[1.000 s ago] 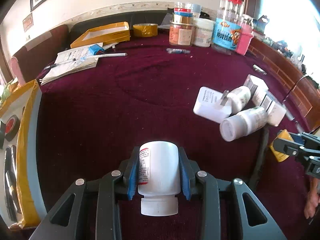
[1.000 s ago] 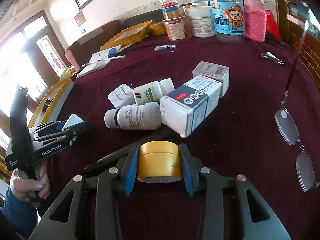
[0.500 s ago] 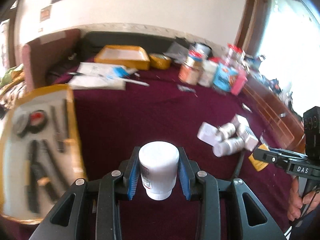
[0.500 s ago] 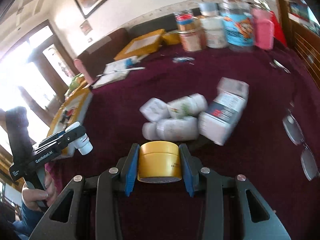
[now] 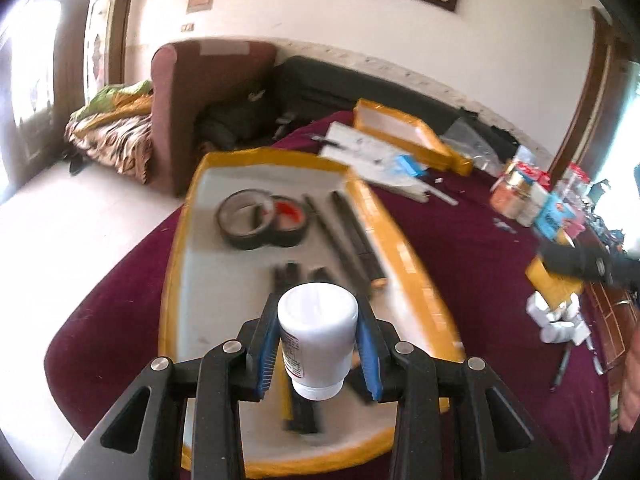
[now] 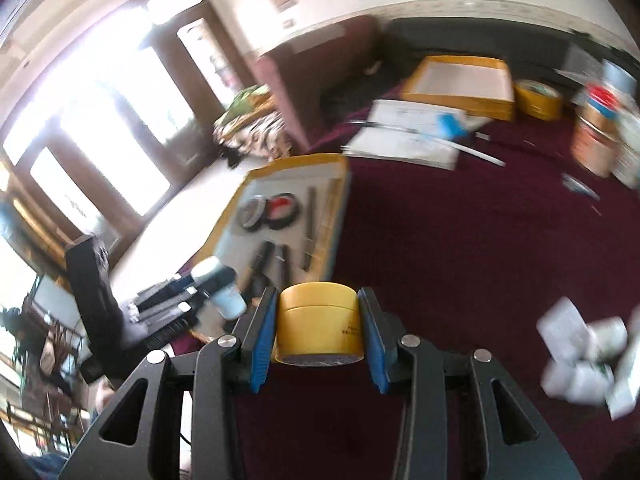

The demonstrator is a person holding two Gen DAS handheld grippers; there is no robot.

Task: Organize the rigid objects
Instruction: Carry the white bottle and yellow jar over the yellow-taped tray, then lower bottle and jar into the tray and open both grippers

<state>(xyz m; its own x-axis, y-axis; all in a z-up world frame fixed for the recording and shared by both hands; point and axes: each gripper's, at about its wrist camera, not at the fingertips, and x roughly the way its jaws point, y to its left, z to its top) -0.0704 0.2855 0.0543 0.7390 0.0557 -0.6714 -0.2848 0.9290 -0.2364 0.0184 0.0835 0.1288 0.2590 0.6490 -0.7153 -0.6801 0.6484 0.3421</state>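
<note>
L claw (image 5: 318, 342) pinching white bottle (image 5: 317, 336) over tray (image 5: 404, 276) edge, R claw (image 6: 318, 332) pinching yellow jar (image 6: 318, 326)

The left hand-held gripper (image 5: 318, 344) points forward and downward, its two black arms spreading toward the camera and its blue pads (image 5: 267, 350) clamped on the sides of a white bottle (image 5: 317, 338), which hangs cap-down between them. The right hand-held gripper (image 6: 319, 326) is angled downward likewise, blue pads (image 6: 262, 340) pressed against both sides of a squat yellow jar (image 6: 318, 326). In the right wrist view the left hand-held gripper appears at lower left, blurred, with a hand (image 6: 105, 394) partly visible beneath its black handle. In the left wrist view the right hand-held gripper shows blurred at the right edge.
</note>
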